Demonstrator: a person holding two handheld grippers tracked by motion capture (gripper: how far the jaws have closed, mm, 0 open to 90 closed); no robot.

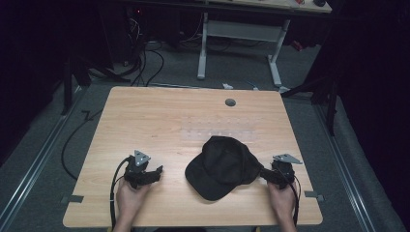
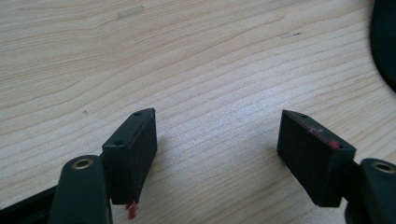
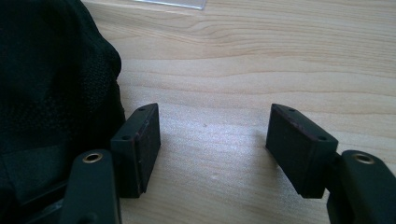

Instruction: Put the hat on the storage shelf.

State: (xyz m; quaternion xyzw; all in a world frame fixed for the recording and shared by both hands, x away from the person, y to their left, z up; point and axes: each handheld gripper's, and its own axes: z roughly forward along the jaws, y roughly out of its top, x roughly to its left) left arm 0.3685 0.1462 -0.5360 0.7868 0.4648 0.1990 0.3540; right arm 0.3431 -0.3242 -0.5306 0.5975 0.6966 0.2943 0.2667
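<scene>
A black cap (image 1: 222, 166) lies on the wooden table (image 1: 159, 116), right of the middle and near the front, with its brim toward the front left. My left gripper (image 1: 155, 172) rests on the table to the cap's left, a short gap away. In the left gripper view it (image 2: 217, 121) stands open over bare wood, and the cap's edge (image 2: 385, 42) shows at the upper right. My right gripper (image 1: 264, 173) sits at the cap's right side. It (image 3: 212, 112) is open with only wood between the jaws, and the cap (image 3: 51, 79) lies just outside one jaw.
A round cable hole (image 1: 230, 102) sits near the table's far edge. A faint clear patch (image 1: 217, 128) lies just behind the cap. Beyond the table are a white-legged desk (image 1: 239, 29) and floor cables (image 1: 145, 63). Metal rails run along both sides.
</scene>
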